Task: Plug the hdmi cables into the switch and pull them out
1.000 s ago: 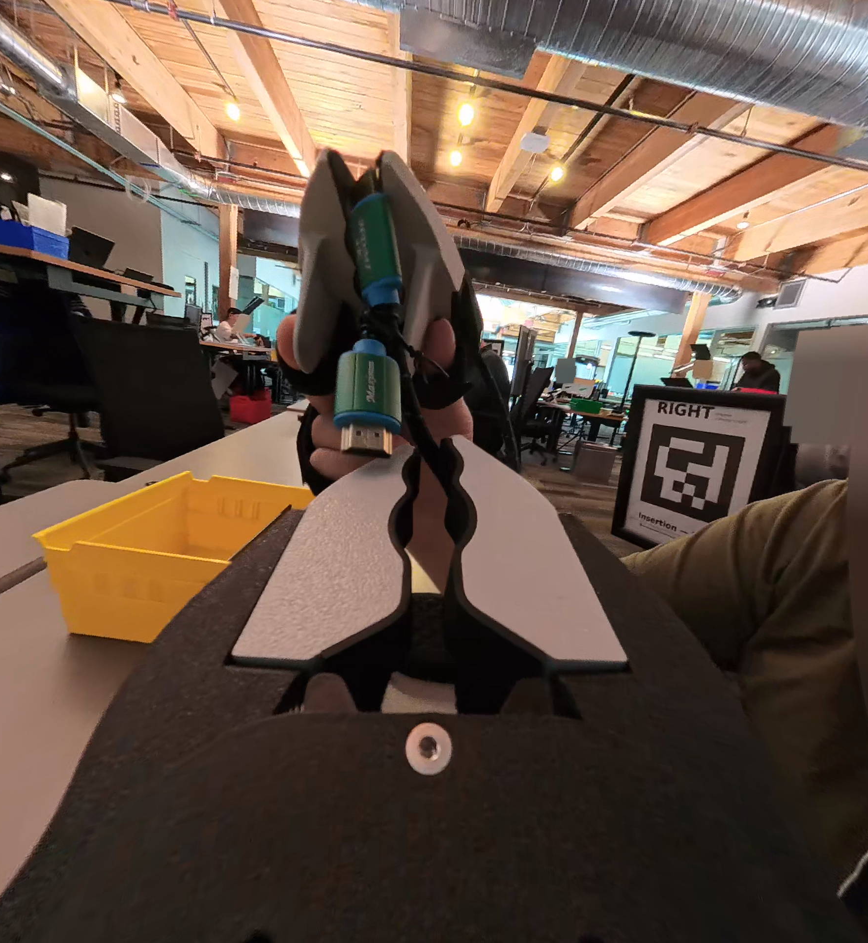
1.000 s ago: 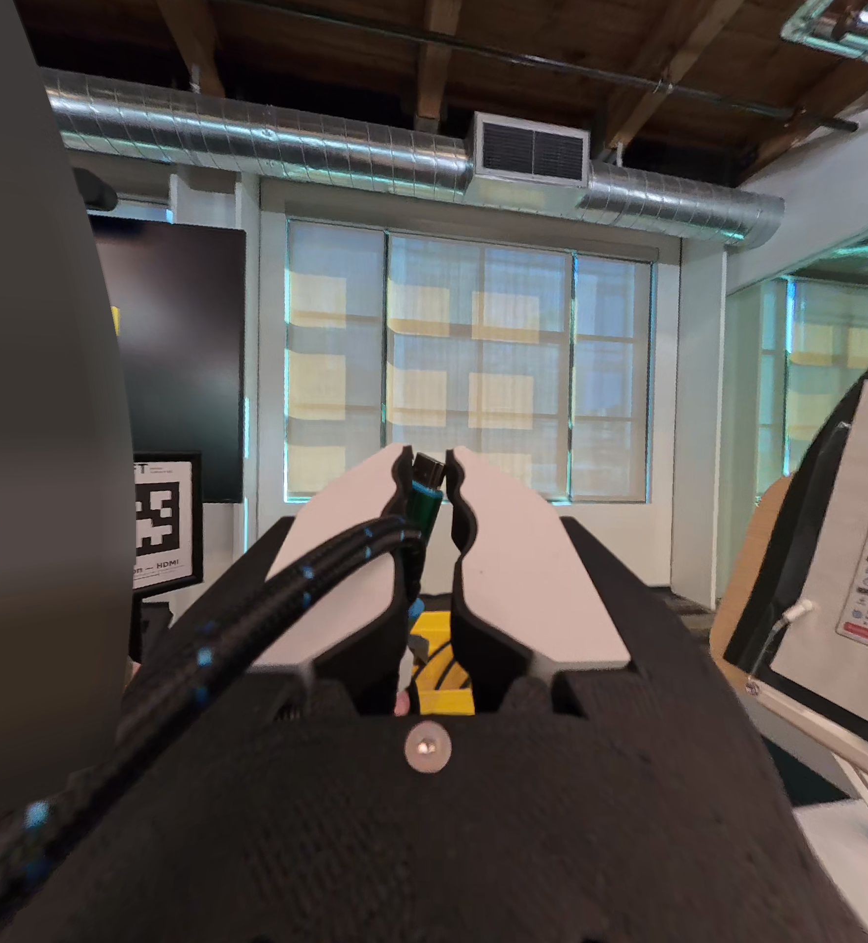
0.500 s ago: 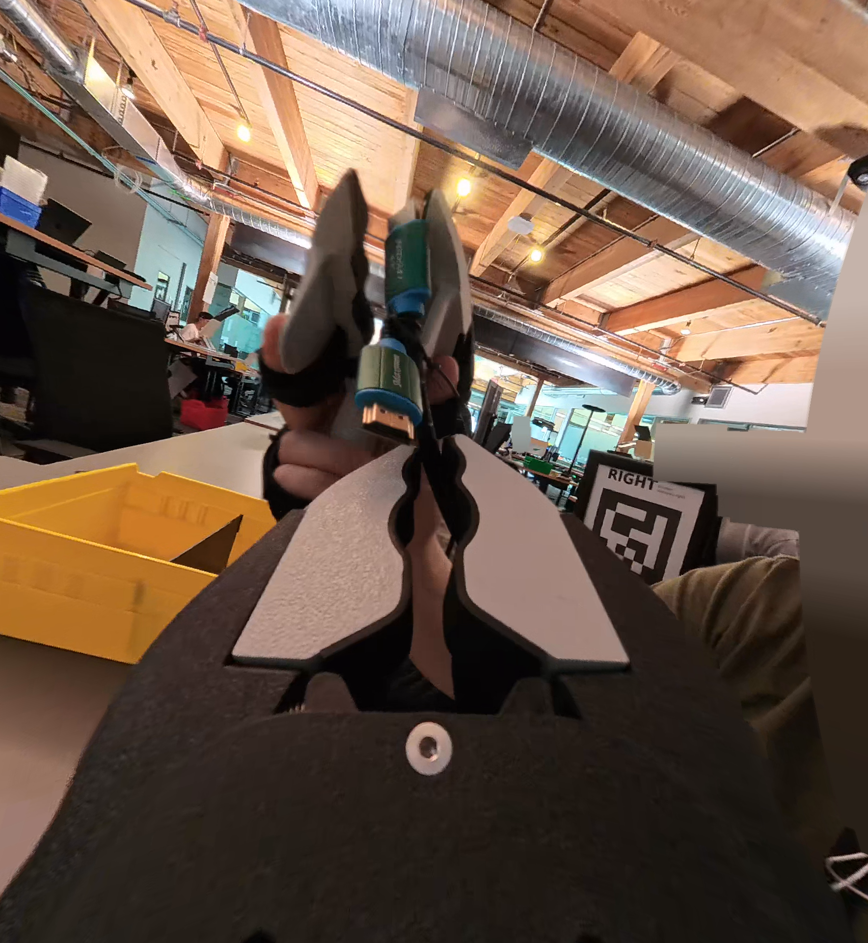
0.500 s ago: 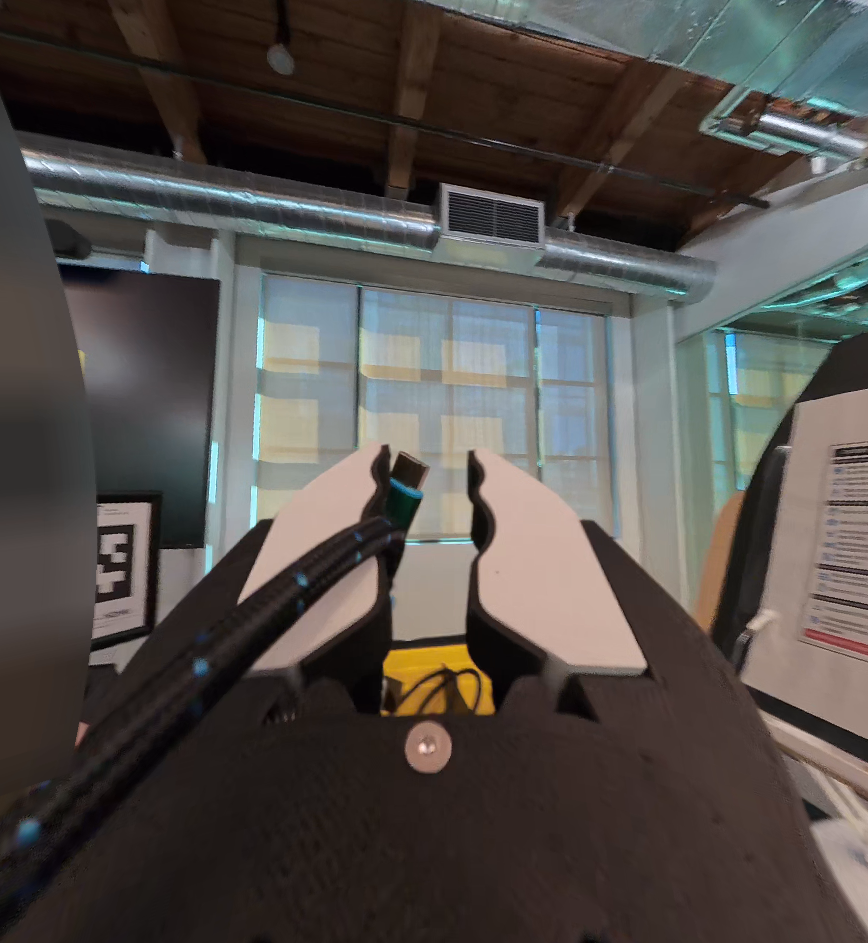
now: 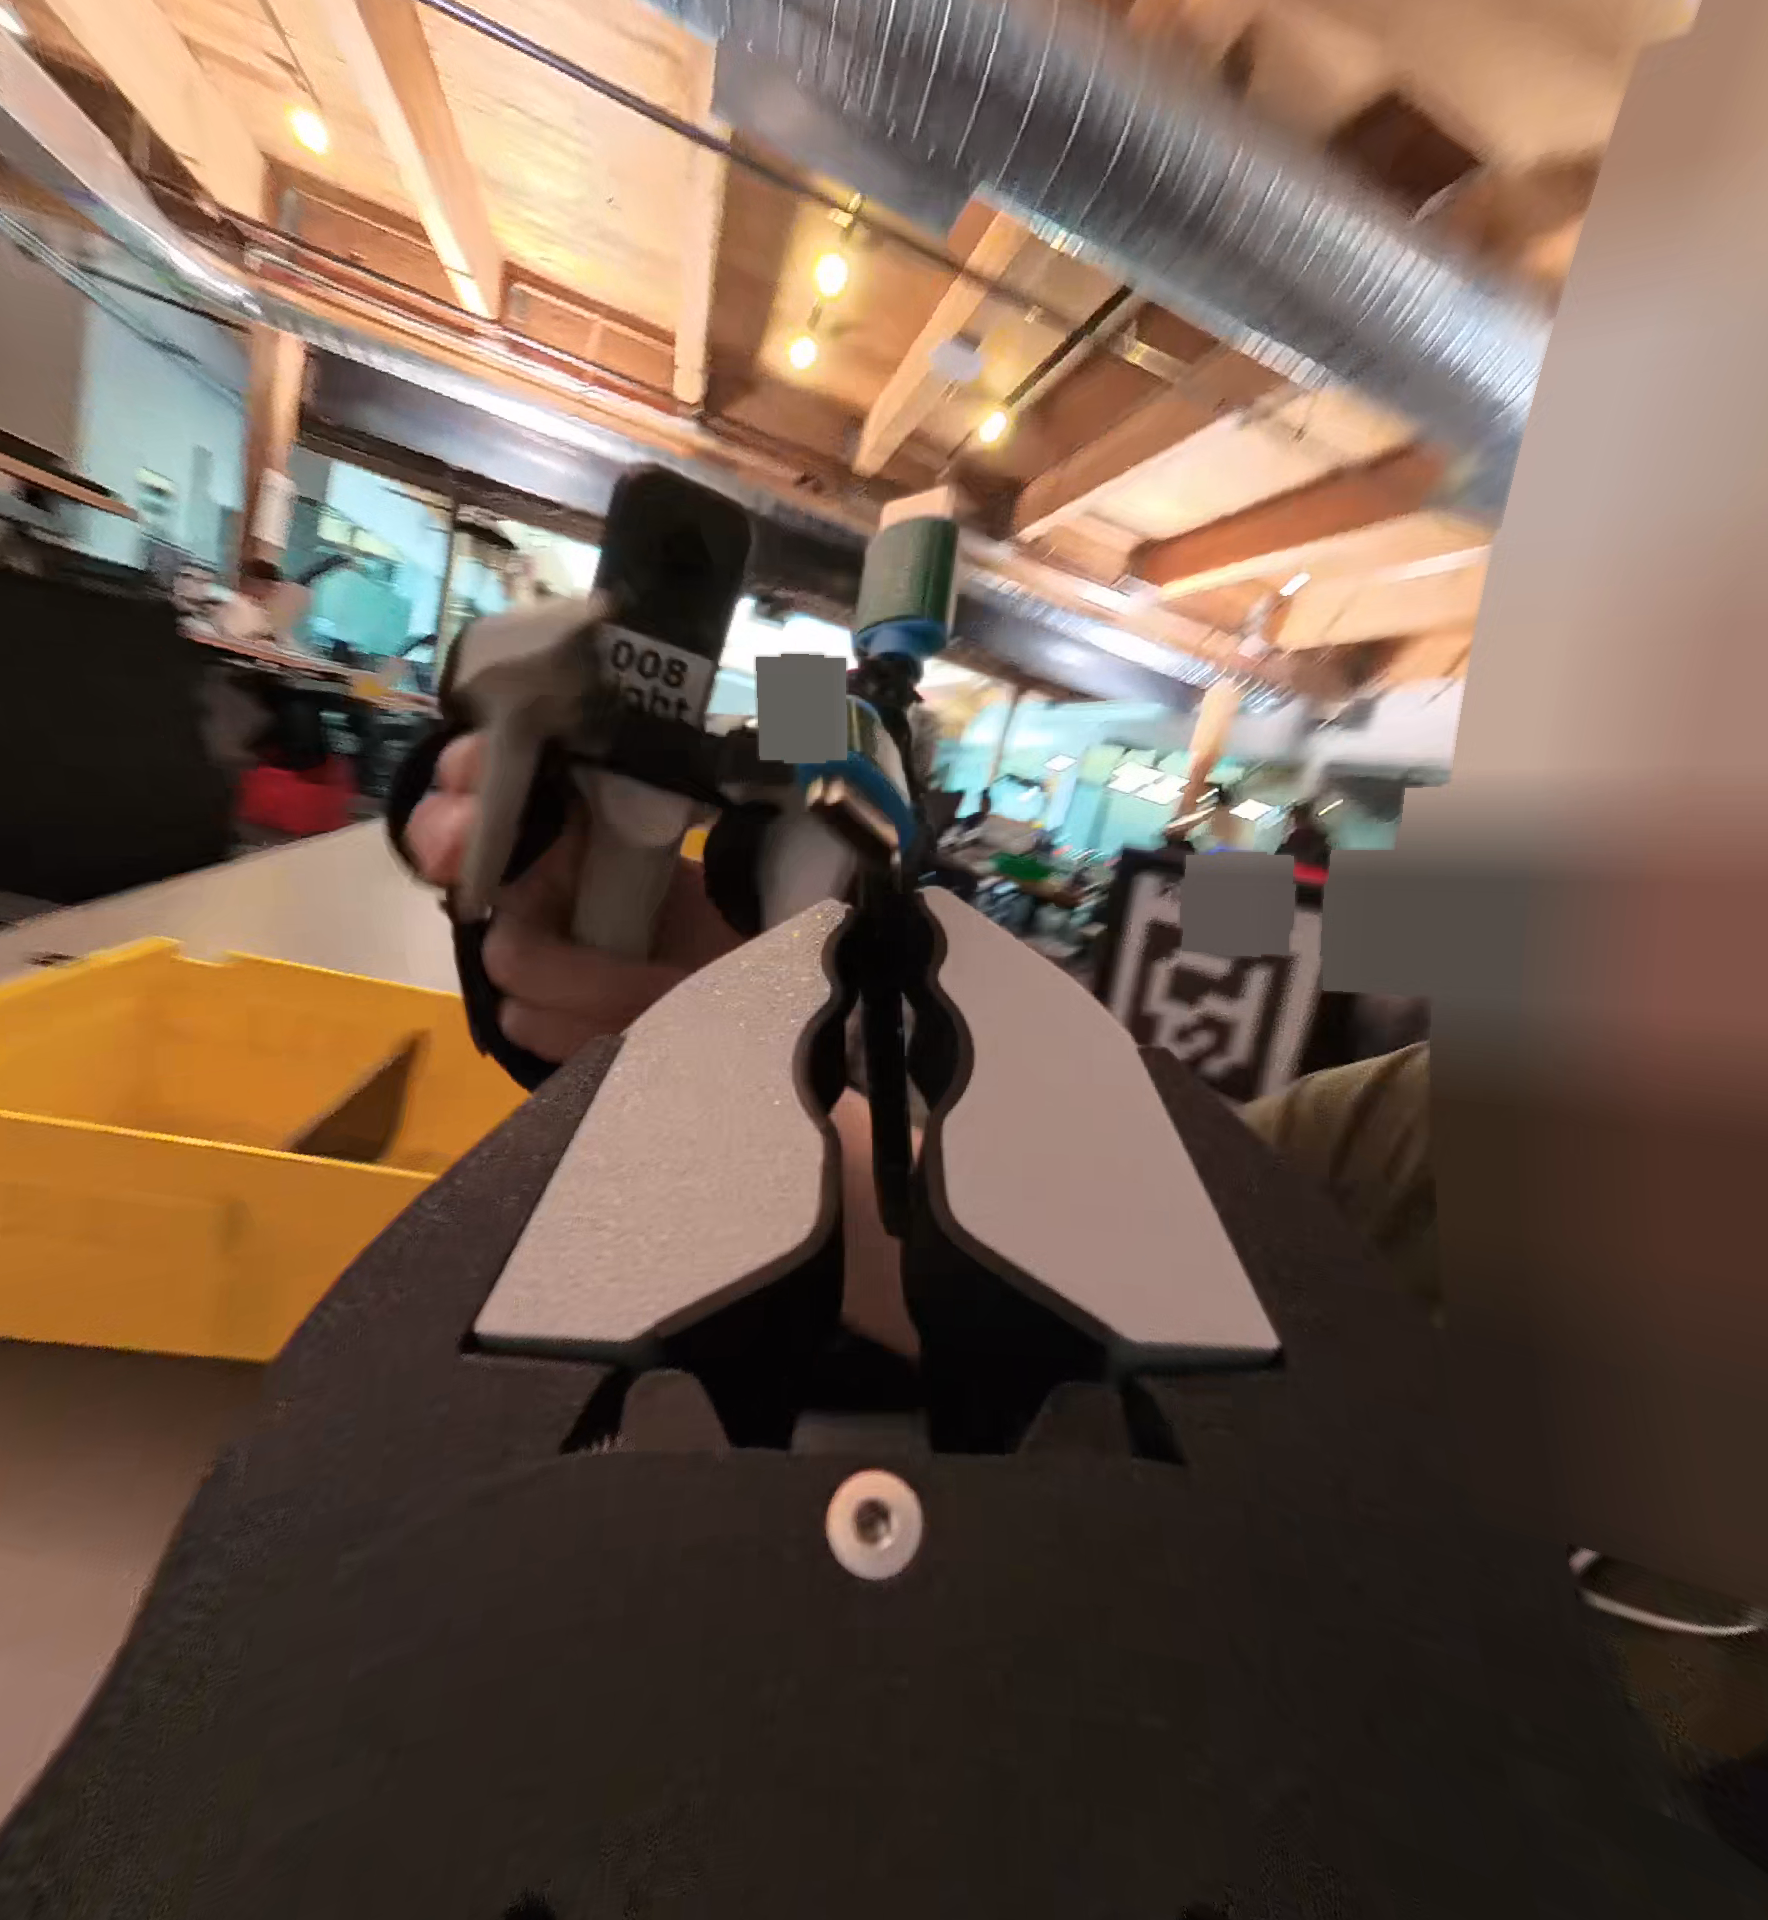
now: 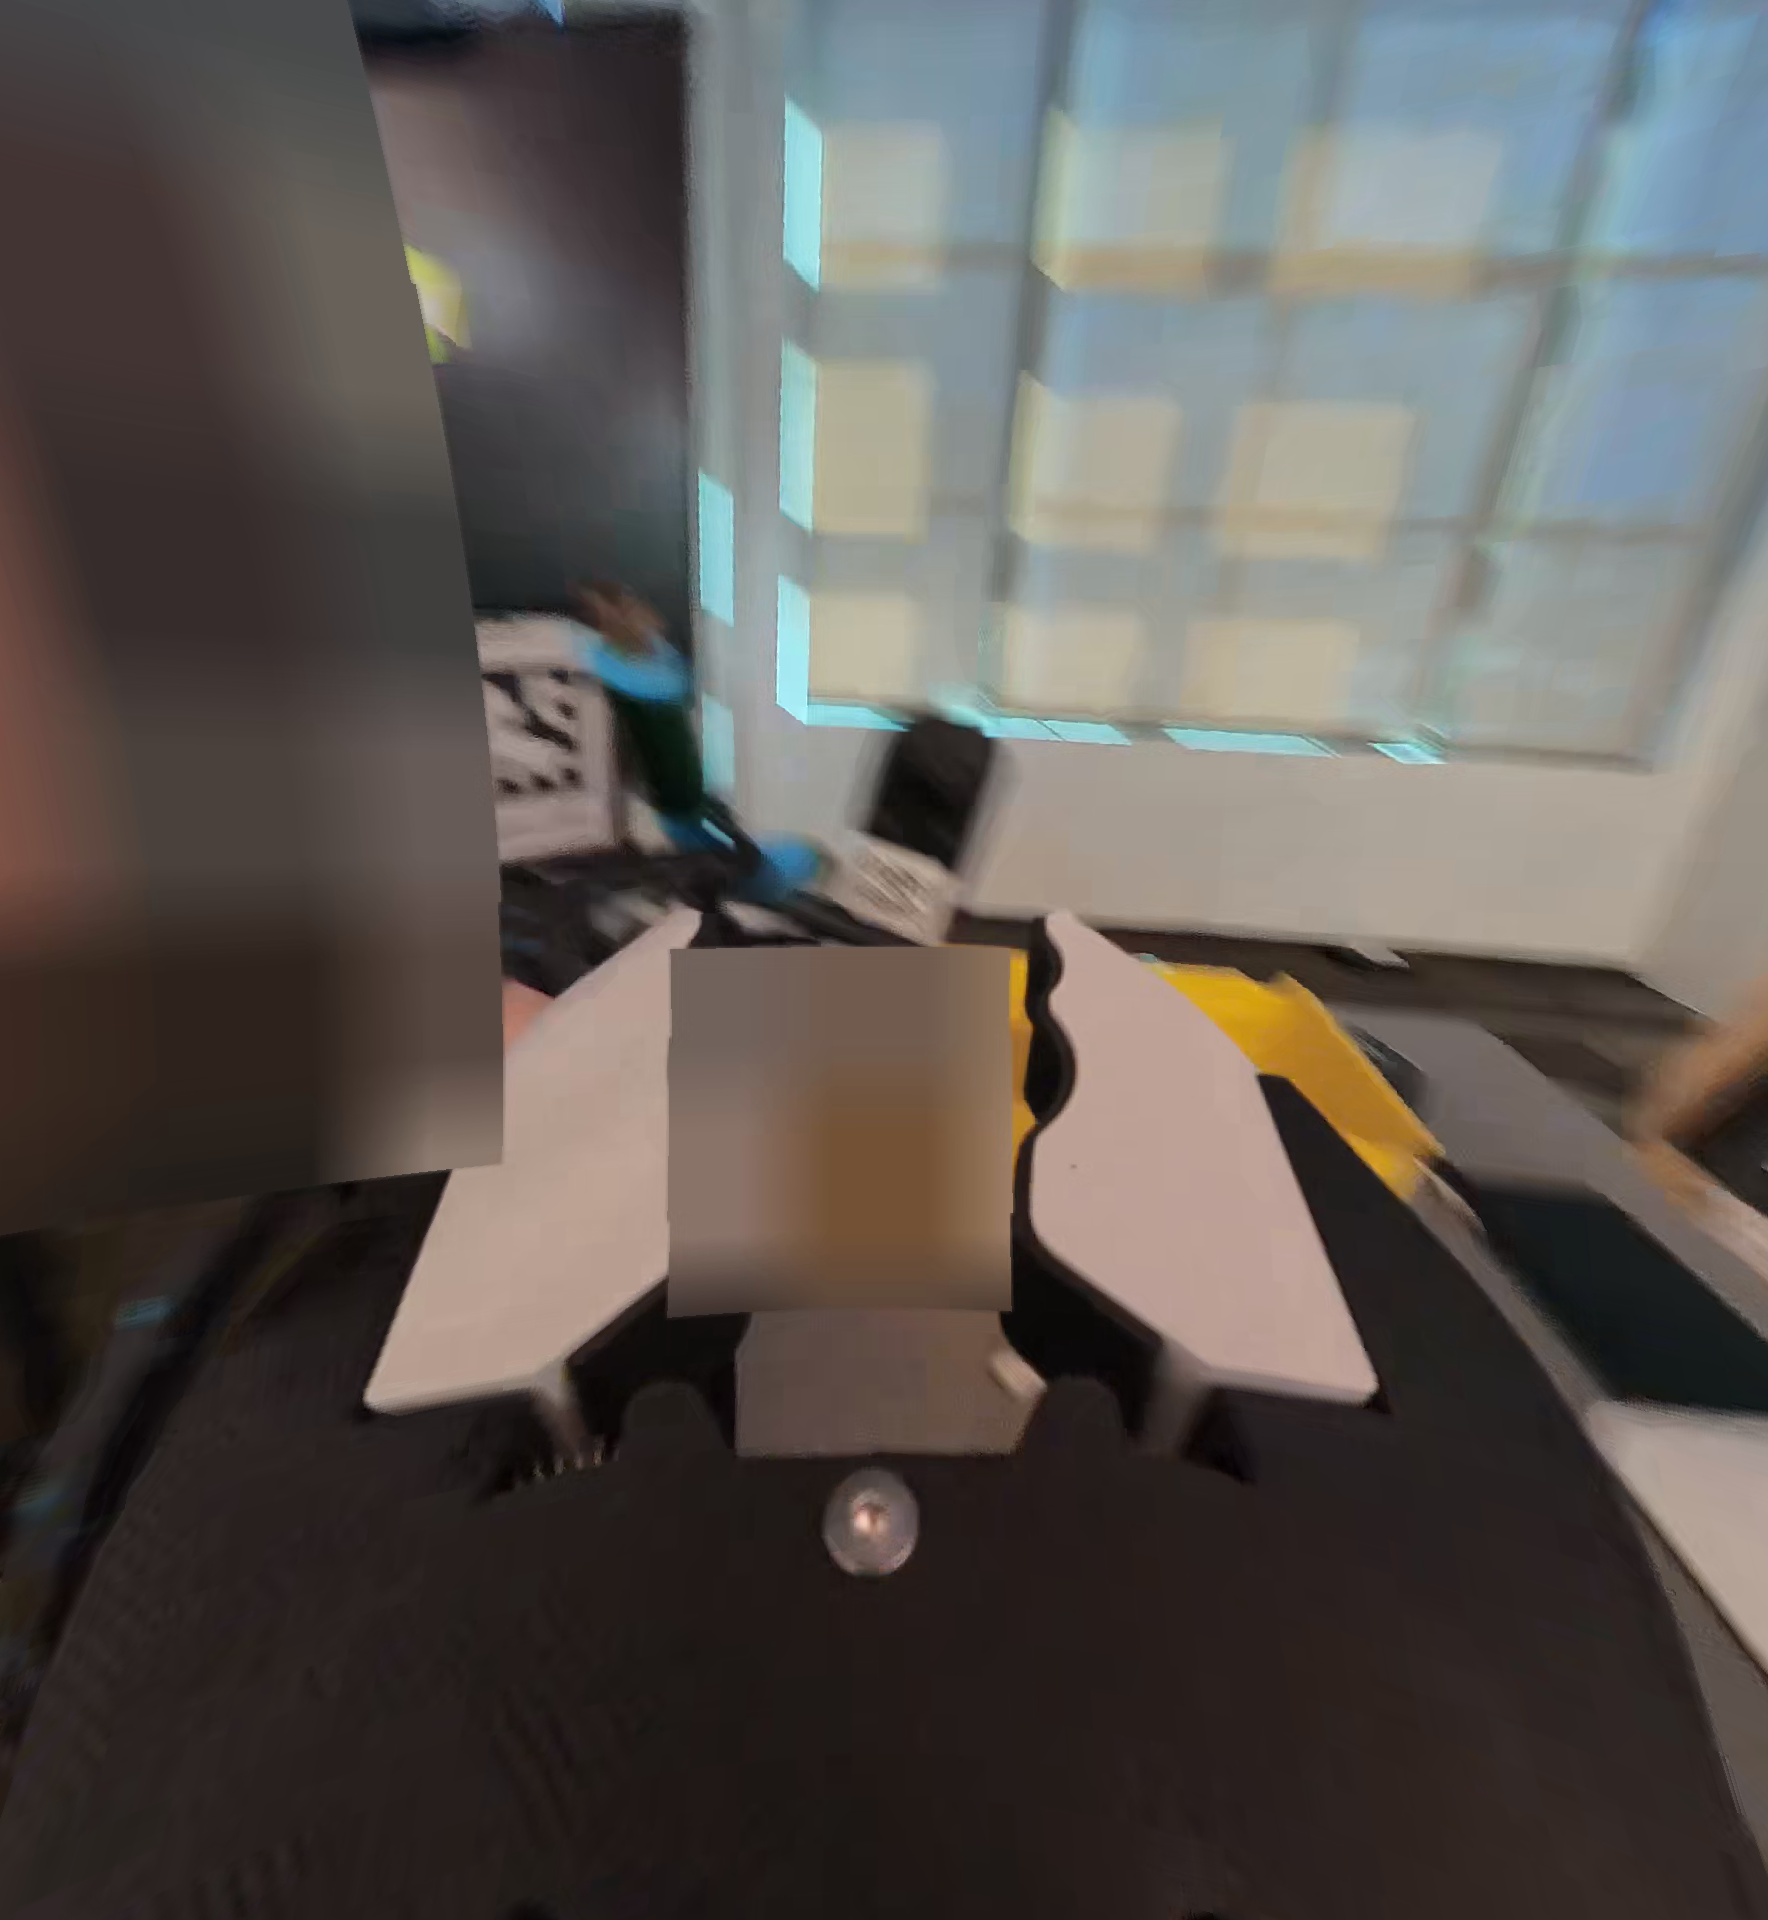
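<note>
The left gripper (image 5: 885,914) has two pale grey, grainy finger plates with wavy black inner edges, mounted on a matte black textured body; the plates stand narrow, pinching a black braided HDMI cable (image 5: 885,1091) that runs up through the gap. Above the tips, a green metallic plug (image 5: 906,577) with a blue collar points toward the ceiling, and a second connector end with a blue collar (image 5: 854,800) sits just below it. The left wrist view alone shows the right gripper (image 5: 651,665) from outside: a black rounded top bearing a white label, grey handle parts and a gloved hand (image 5: 547,935) around them. The right wrist view is heavily motion-blurred; there the right gripper (image 6: 859,935) shows its plates spread wide, with a mosaic patch covering the gap, so its contents cannot be told. Farther off in that view a green-and-blue plug (image 6: 667,727) appears tilted. A yellow plastic bin (image 5: 132,1174) with a divider rests on the smooth grey table (image 5: 18,1558); its rim also shows in the right wrist view (image 6: 1306,1039). The room has a timber-beam ceiling, a ribbed metal duct (image 5: 1223,197), a large paned window (image 6: 1275,416) and a framed marker sign (image 5: 1212,1018). The switch cannot be identified.
</note>
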Available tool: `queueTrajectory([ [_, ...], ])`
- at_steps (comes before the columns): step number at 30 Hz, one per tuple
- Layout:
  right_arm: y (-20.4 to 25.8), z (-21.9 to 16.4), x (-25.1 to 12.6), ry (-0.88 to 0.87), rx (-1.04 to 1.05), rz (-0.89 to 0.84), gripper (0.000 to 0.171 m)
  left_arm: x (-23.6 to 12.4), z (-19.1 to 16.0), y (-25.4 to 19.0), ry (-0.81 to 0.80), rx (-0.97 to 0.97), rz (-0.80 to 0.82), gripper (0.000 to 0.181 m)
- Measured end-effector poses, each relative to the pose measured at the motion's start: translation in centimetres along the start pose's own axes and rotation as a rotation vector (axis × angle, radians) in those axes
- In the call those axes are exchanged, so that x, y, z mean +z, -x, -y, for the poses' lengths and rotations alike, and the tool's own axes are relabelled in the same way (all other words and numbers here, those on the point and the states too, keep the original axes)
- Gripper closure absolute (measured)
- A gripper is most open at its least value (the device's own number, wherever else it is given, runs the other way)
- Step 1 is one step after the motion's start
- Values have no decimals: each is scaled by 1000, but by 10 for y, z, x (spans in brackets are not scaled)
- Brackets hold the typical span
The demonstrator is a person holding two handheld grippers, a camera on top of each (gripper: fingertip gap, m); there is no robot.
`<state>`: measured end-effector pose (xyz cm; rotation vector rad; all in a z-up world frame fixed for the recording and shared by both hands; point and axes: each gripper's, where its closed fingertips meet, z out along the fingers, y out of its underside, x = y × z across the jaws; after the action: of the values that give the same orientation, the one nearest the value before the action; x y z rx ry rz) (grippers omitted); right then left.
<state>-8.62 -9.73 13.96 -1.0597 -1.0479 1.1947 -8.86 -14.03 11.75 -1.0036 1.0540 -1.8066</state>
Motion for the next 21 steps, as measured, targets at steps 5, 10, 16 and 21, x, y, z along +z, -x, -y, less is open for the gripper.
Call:
queueTrajectory([
  [5, -89, -63, -46, 321, 21, -439, 114, -12, 25, 0, -3, 205, 151, 174],
  [10, -130, -31, -91, 77, 299, -749, 132, -34, 44, 29, -70, 362, 407, 175],
  [16, -67, 37, -46, 40, -270, -856, 136, -47, 53, 40, -111, 578, 612, 175],
  [21, -29, 12, 19, 170, -825, -823, 136, -51, 53, 44, -166, 484, 669, 175],
])
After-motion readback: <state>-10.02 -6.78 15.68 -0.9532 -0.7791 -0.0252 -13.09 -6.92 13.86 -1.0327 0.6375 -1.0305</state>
